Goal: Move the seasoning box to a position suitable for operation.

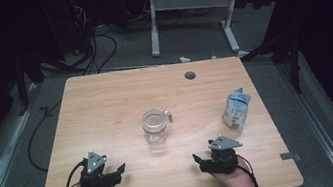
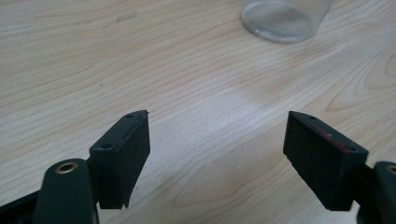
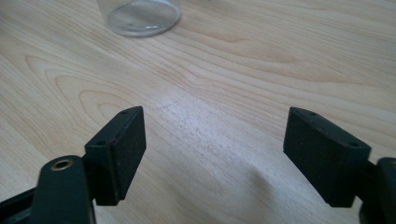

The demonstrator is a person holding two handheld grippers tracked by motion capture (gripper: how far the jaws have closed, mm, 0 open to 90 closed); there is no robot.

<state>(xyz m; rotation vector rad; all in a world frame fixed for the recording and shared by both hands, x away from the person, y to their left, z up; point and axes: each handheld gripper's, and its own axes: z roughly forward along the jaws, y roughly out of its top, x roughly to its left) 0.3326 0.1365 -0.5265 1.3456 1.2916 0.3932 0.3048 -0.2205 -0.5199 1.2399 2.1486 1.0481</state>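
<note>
I'm at the start: my left tool [image 1: 121,170] and right tool [image 1: 198,160] rest near the bench's [image 1: 105,103] near edge, jaws spread wide, holding nothing. The glass jar [image 1: 154,126] stands mid-bench between them. Next, I judge, one tool must reach forward and straddle it.

From where I stand, nothing can be read: the small carton [image 1: 236,111] near the table's [image 1: 106,108] right edge bears print, but it is too blurred.
</note>
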